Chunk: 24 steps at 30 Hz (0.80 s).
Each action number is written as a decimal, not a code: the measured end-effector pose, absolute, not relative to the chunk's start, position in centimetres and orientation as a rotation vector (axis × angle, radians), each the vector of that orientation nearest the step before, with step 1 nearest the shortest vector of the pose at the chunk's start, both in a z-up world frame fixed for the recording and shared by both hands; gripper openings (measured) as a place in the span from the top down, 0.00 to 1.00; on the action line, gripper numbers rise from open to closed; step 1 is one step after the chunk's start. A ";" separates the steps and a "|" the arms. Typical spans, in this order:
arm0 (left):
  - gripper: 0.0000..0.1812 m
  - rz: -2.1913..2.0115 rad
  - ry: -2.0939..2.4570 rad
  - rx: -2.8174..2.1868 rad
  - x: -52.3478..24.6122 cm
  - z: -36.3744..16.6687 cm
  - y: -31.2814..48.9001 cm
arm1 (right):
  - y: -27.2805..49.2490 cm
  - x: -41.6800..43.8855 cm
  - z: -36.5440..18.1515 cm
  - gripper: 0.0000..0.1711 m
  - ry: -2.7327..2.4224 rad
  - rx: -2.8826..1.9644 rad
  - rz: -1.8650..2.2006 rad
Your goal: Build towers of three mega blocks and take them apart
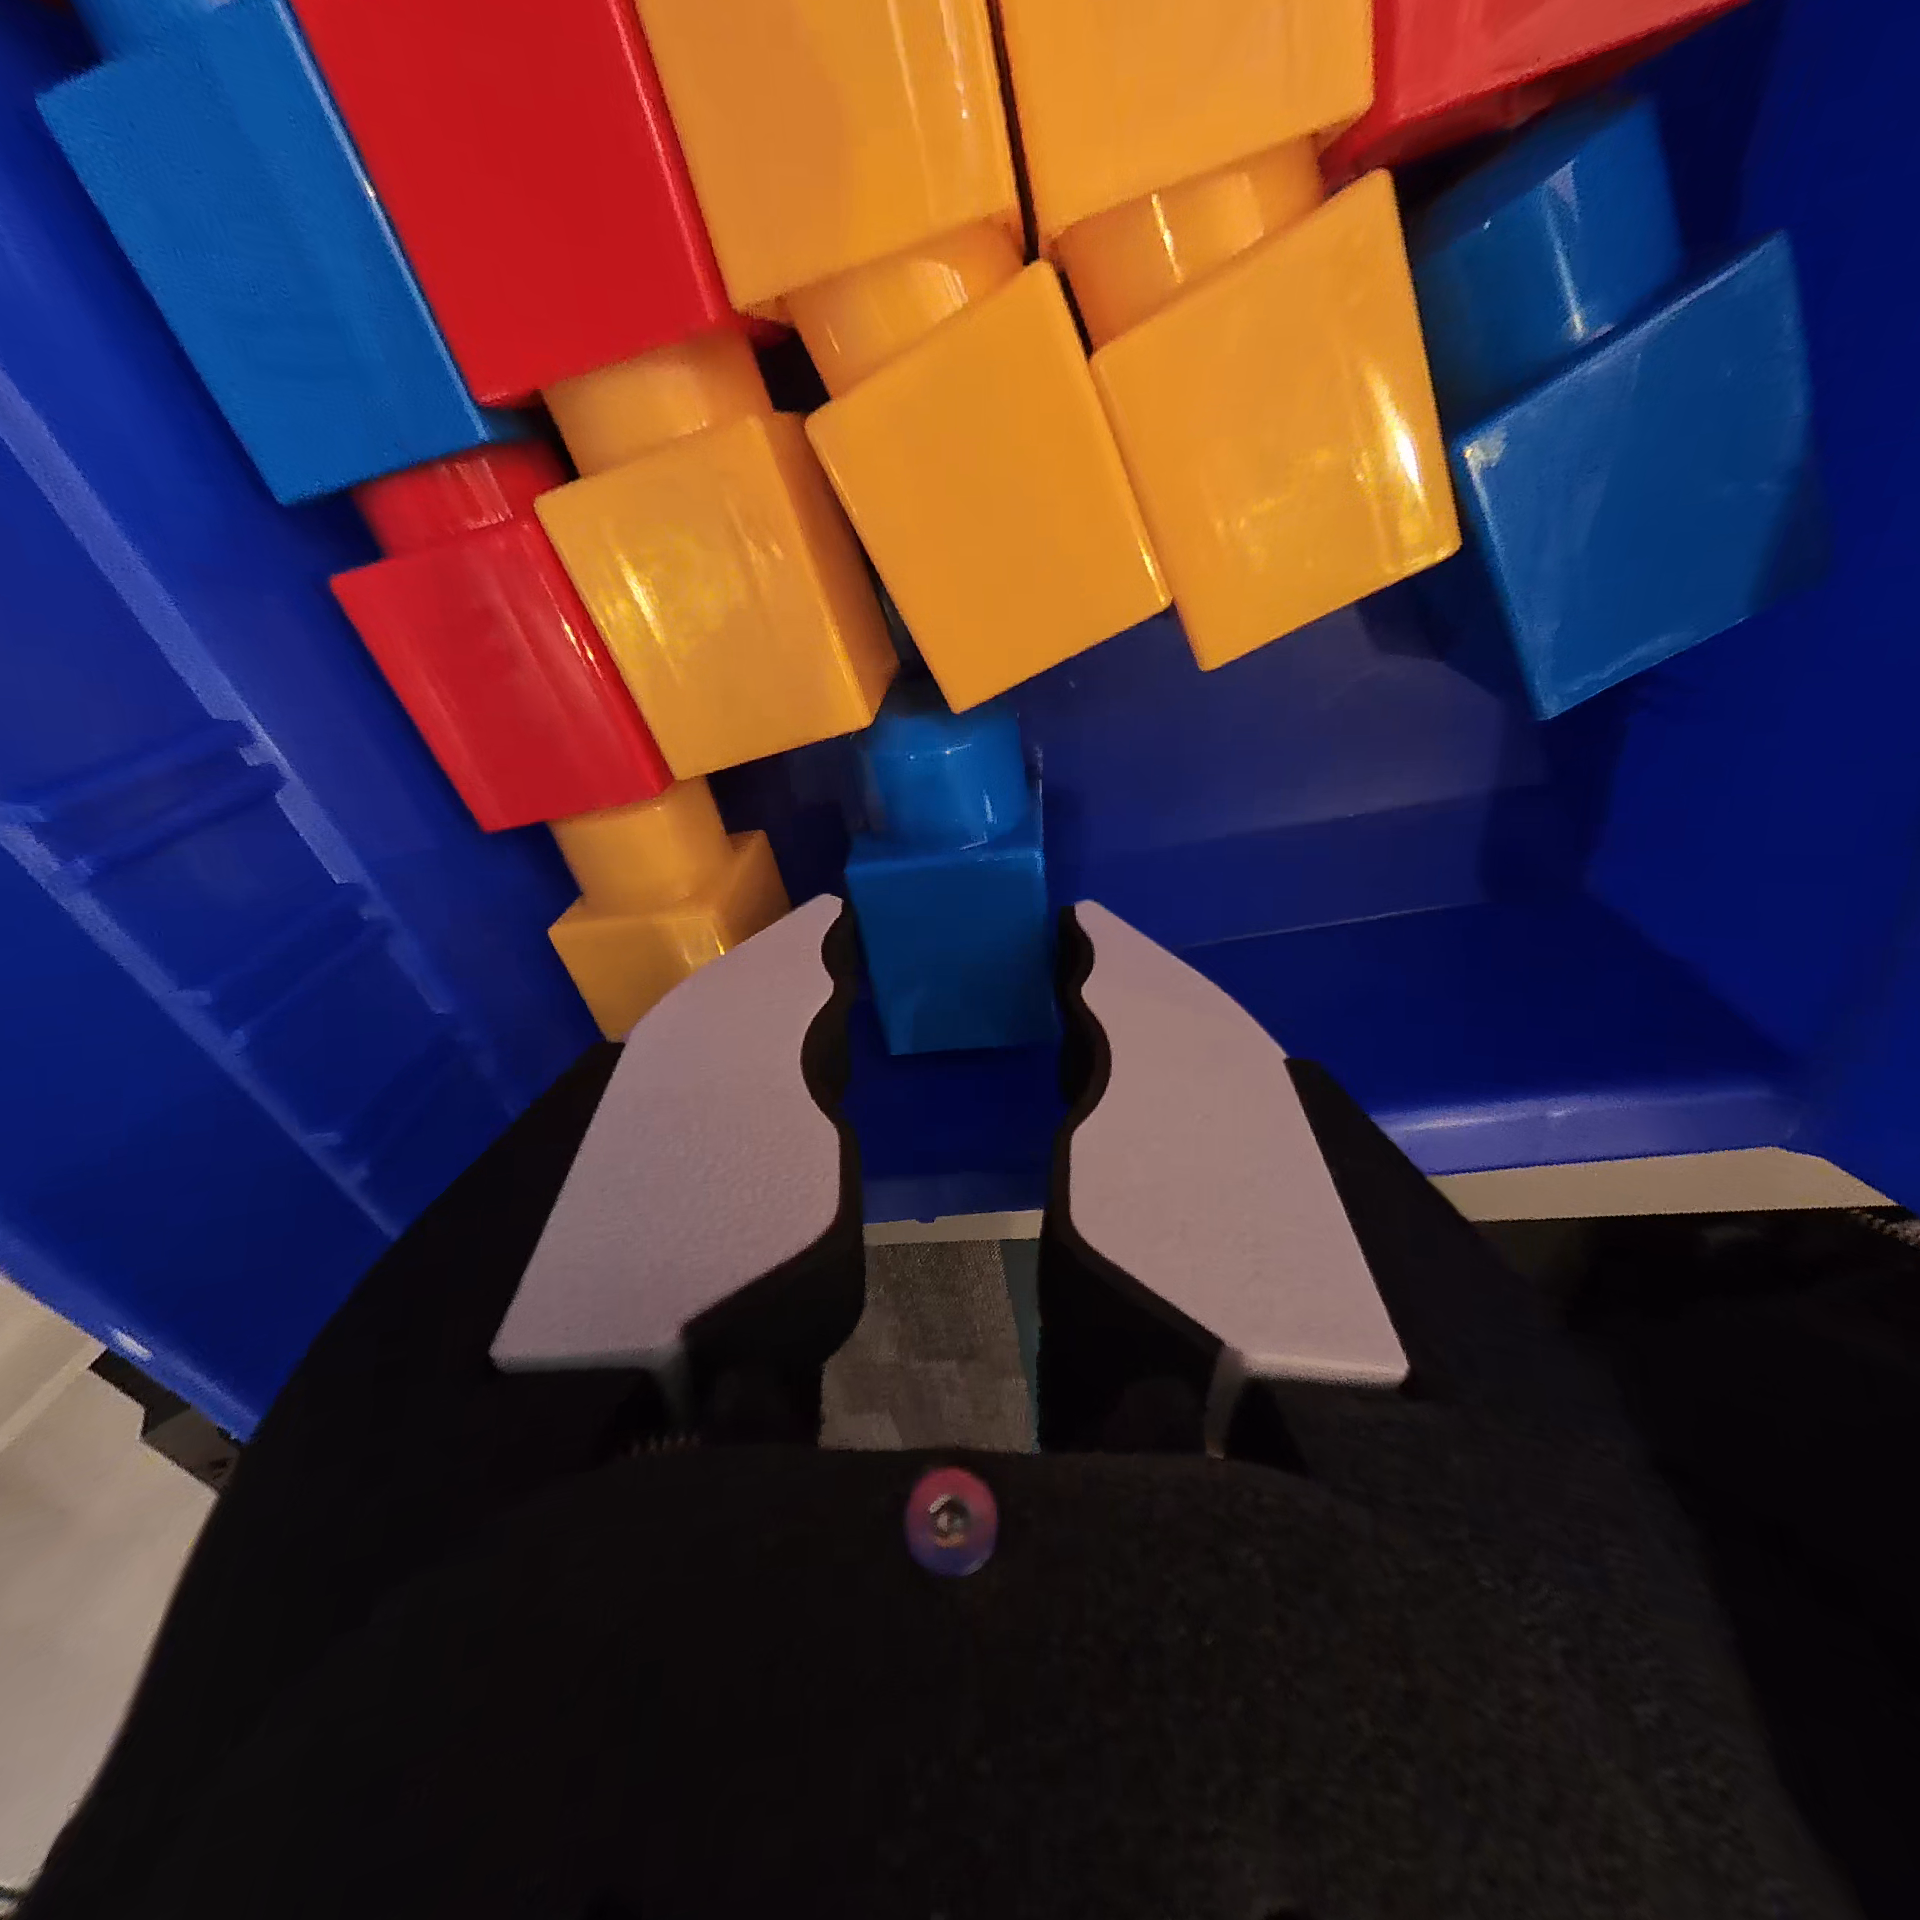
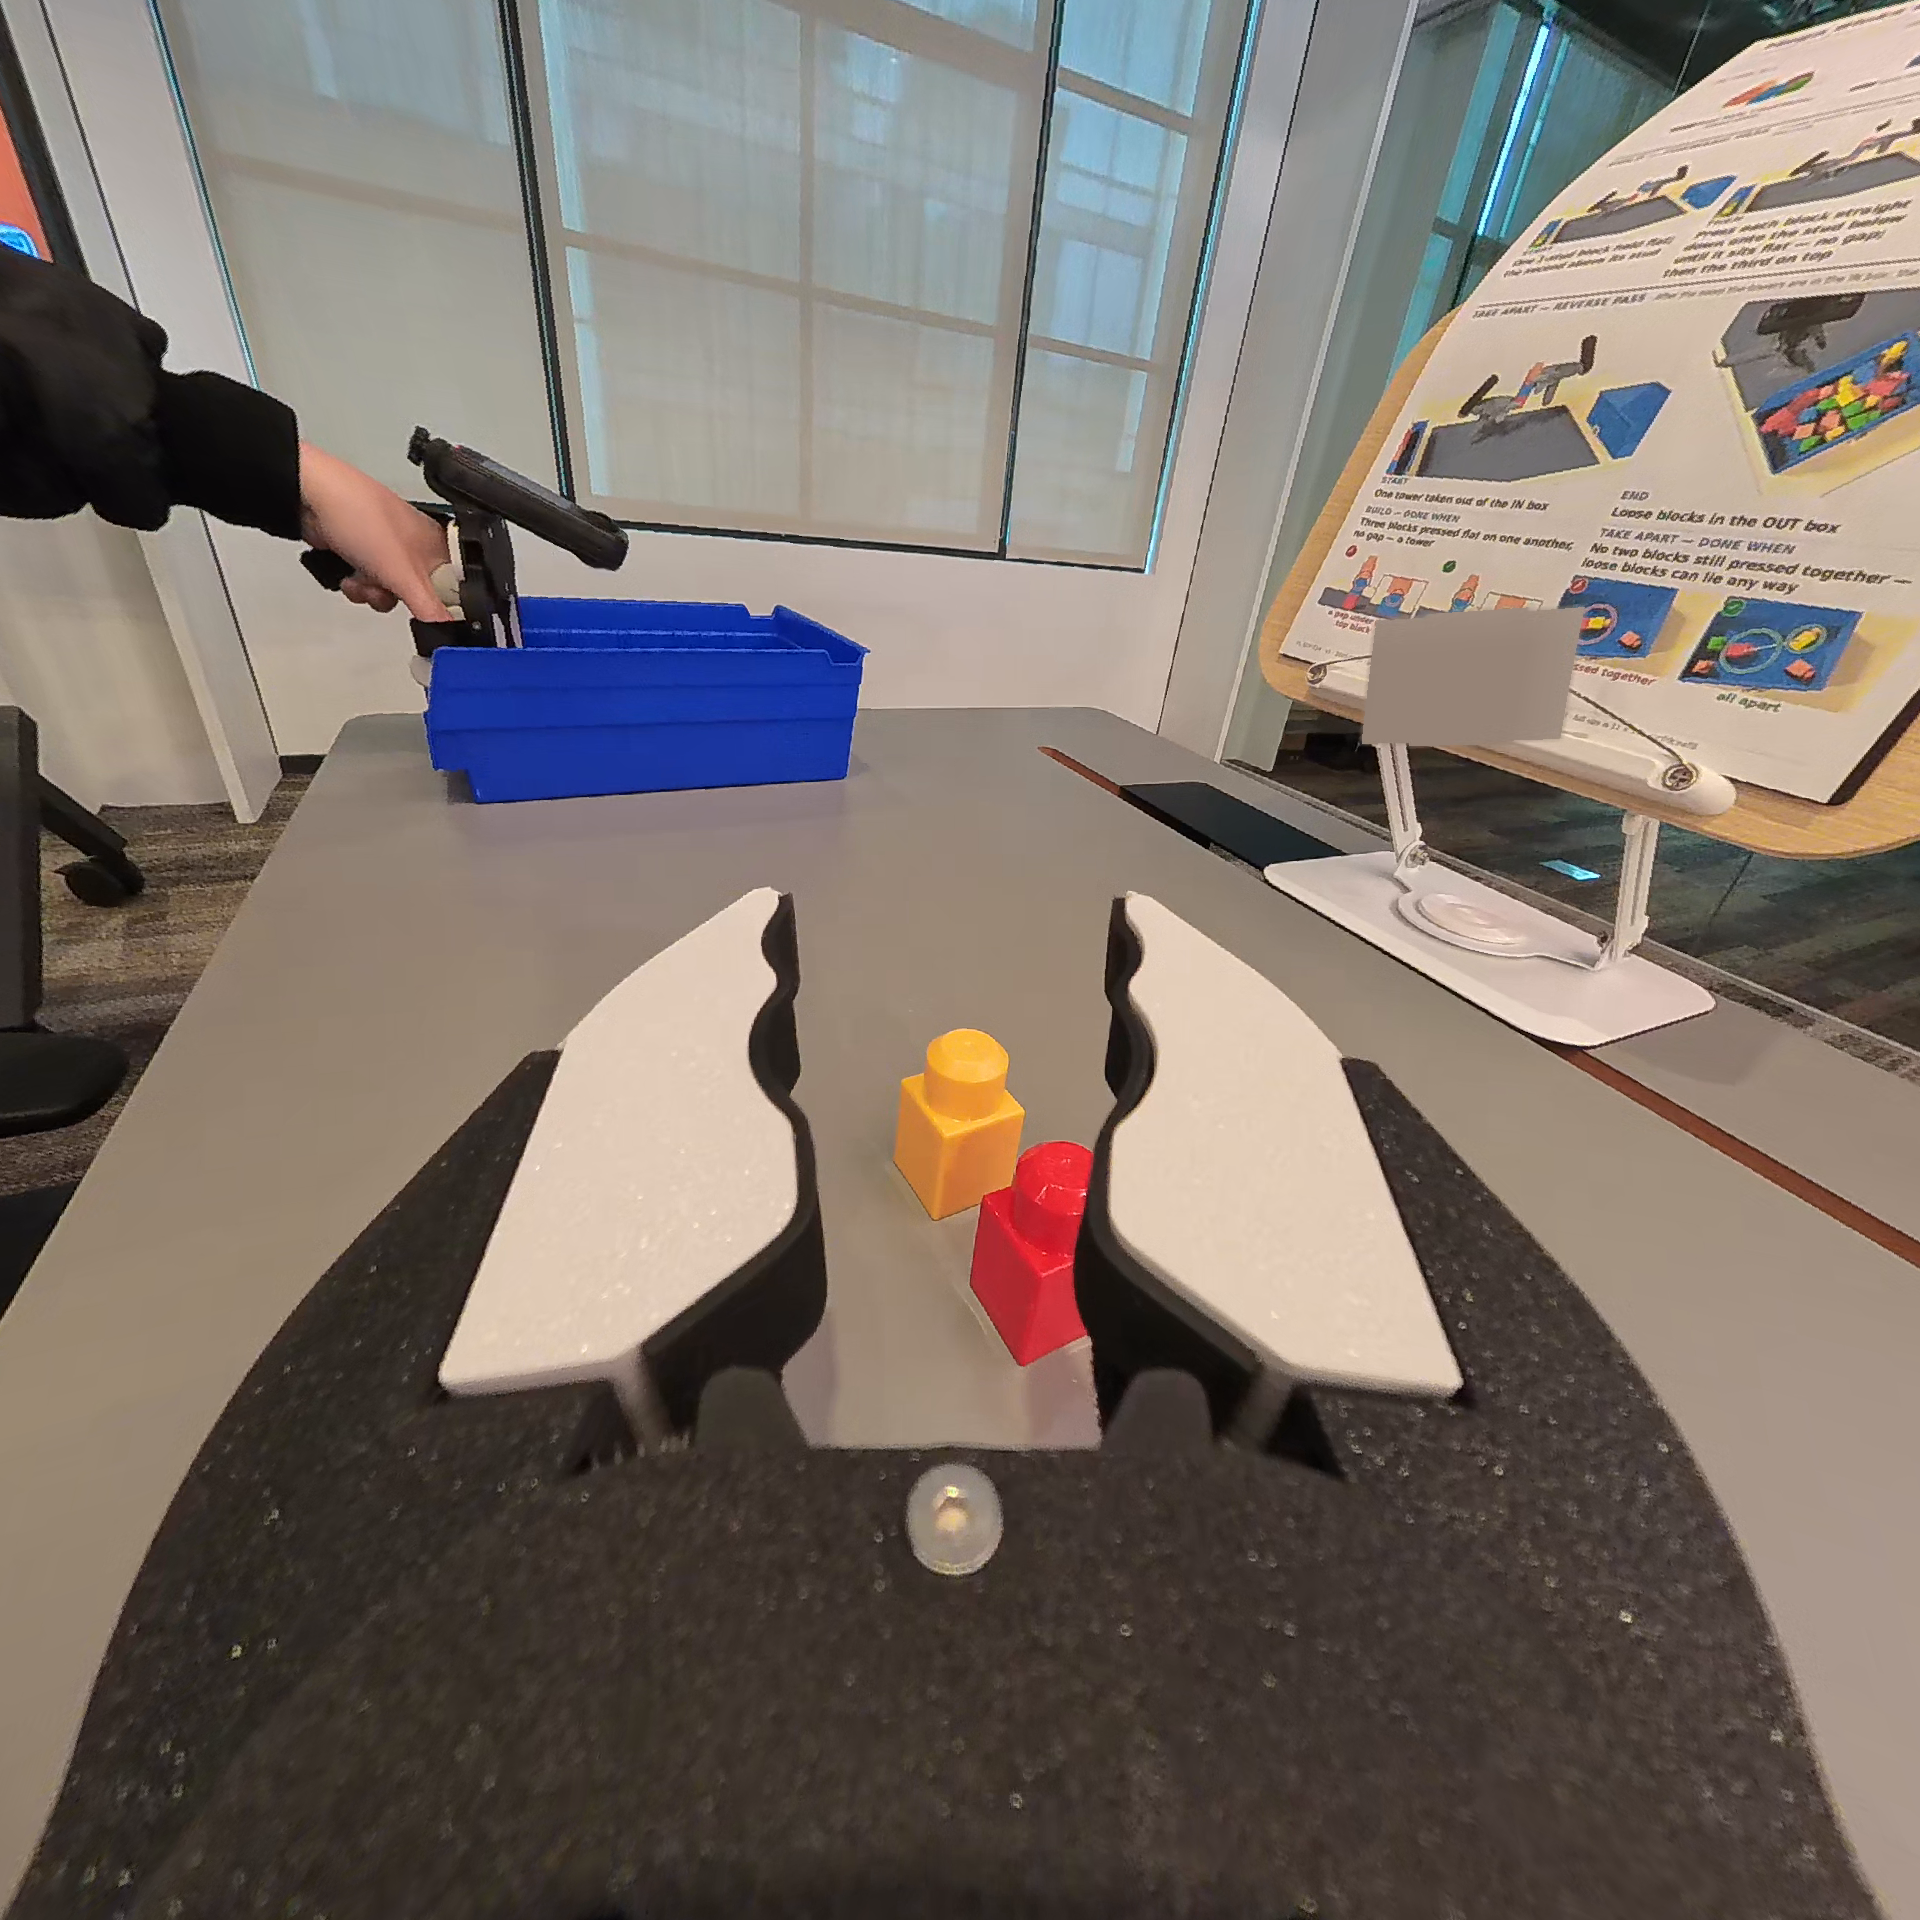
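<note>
The left gripper (image 1: 956, 961) seems to pinch the flat sides of a light, stiff, glossy blue block (image 1: 951, 935), while the right gripper (image 2: 951, 961) is spread.

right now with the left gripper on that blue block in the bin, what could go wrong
1. The left gripper pinches only the base of the blue block, whose stud sits under crowded yellow blocks; lifting may drag them or make it slip.
2. The open right gripper hovers close over the yellow block and red block; it could topple them.
</note>
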State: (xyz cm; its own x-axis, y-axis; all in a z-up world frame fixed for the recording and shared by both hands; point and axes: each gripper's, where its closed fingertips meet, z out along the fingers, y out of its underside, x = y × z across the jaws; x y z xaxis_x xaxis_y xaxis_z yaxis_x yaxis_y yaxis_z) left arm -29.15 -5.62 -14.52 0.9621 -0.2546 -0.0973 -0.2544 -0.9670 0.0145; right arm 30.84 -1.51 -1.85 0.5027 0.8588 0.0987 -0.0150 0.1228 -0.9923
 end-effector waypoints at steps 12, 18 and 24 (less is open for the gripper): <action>0.80 0.067 -0.762 3.588 -24.7 -1.0 -2.7 | -2.6 29.2 0.2 0.69 -0.861 -1.248 0.782; 0.80 0.700 -1.704 3.684 -9.2 8.3 -2.2 | -5.6 23.4 6.0 0.73 -0.956 -1.150 0.919; 0.80 1.392 -2.289 3.224 6.0 8.9 -5.2 | -8.2 17.0 10.2 0.75 -1.080 -1.126 1.087</action>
State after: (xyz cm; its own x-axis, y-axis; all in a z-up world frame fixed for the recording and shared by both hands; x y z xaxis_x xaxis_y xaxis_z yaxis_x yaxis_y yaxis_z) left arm 5.98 -5.19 8.90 0.3882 -0.9171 -0.0913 -0.3409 -0.0509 -0.9387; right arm 17.02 -8.21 10.24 0.1398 0.9862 0.0890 -0.0948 0.1028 -0.9902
